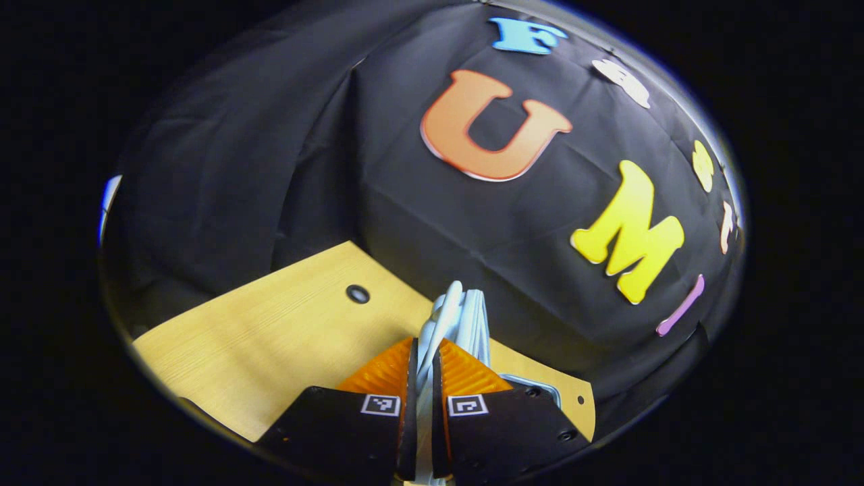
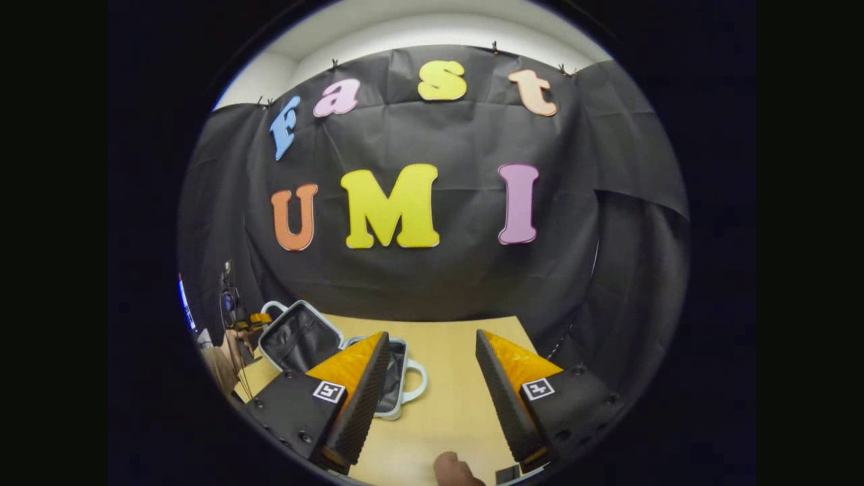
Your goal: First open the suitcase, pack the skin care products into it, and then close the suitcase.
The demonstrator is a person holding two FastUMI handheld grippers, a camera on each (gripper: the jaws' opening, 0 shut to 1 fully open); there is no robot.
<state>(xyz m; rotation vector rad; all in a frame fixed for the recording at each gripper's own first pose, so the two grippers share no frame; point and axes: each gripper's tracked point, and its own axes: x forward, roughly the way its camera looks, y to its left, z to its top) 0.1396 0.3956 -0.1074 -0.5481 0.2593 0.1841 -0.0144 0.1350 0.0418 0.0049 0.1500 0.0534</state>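
While the left gripper (image 1: 424,378) pinches the suitcase lid (image 2: 299,335) by its rim, it should swing steadily — the right gripper (image 2: 432,378), fingers wide and empty, stays clear.

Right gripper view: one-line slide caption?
Open right gripper hovers over the wooden table; to its left the suitcase has its lid raised.

Wall: black cloth (image 2: 432,270), creased, hung from clips along its top edge.
Above the cloth: pale wall band (image 2: 432,30), brightly lit.
Desk: light wood top (image 1: 270,337), with a small dark round hole (image 1: 358,293).
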